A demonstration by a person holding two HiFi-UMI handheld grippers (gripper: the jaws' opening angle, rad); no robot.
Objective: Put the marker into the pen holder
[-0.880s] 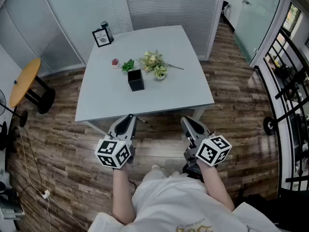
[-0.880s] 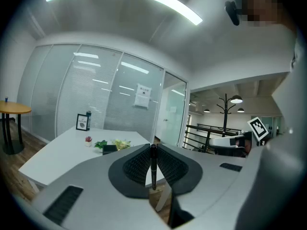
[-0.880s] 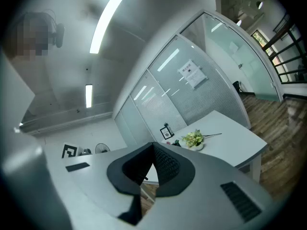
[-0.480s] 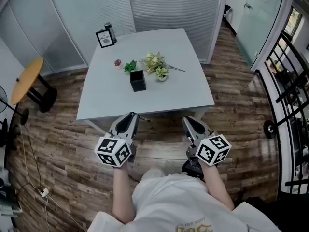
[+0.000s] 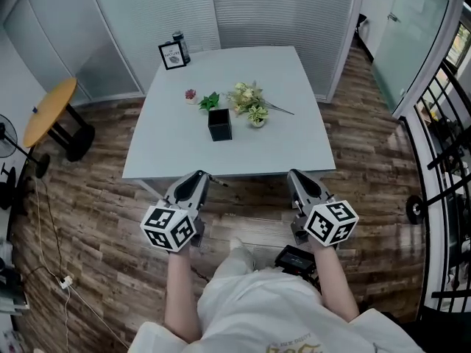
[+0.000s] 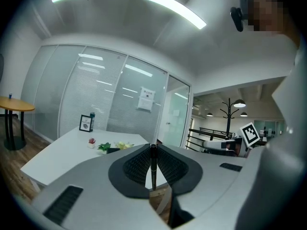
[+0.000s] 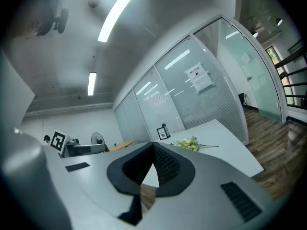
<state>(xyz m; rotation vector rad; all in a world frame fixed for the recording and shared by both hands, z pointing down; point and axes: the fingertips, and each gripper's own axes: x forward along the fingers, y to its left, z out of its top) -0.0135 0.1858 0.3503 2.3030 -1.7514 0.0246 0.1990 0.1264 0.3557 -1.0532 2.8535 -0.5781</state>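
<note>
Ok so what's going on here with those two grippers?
A person stands short of a white table with a gripper in each hand. The left gripper is clamped on a thin dark marker. The right gripper is shut with nothing in it. The black pen holder sits on the table beside some flowers, and the marker is not yet in it.

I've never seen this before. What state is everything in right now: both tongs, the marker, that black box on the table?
left tongs: shut on the marker, short of the table.
marker: clamped between the jaws.
right tongs: shut, empty.
pen holder: upright, top open.
picture frame: standing at the far edge.
flowers: lying beside the pen holder.
</note>
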